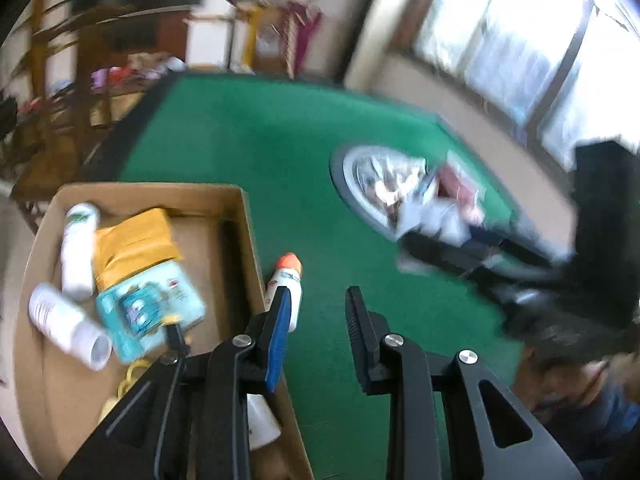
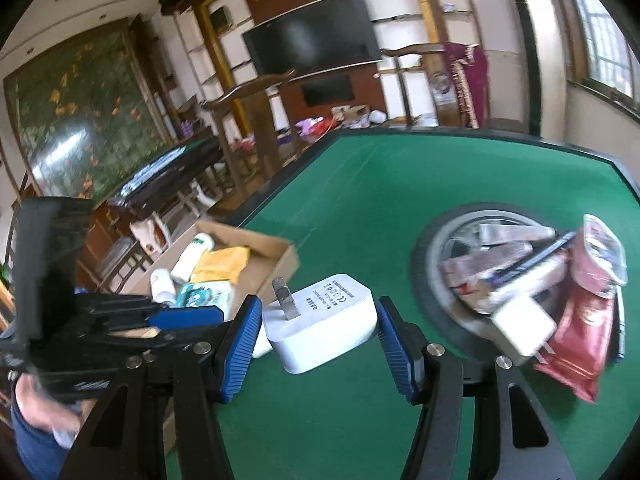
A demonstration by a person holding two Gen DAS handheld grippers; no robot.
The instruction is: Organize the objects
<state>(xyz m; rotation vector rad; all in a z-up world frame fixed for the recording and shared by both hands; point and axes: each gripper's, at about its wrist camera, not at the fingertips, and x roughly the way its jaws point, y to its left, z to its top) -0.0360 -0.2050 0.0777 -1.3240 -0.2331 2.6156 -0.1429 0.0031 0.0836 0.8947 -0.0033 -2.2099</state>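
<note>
Green felt worktop (image 2: 360, 184): your right tongs (image 2: 318, 330) clamp a white plug adapter (image 2: 320, 326), your left tongs (image 1: 318, 312) stand apart, empty. Next, I'd judge, carry it left to the cardboard box (image 2: 276, 258).

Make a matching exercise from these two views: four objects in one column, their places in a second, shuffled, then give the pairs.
Objects
1. white charger
2. yellow packet
3. orange-capped bottle
4. red packet

Places
A. in the cardboard box
B. between the right gripper's blue pads
C. on the pile at the round centre plate of the green table
D. outside the box, along its side wall, behind the left gripper's finger

Pairs: 1-B, 2-A, 3-D, 4-C
</note>
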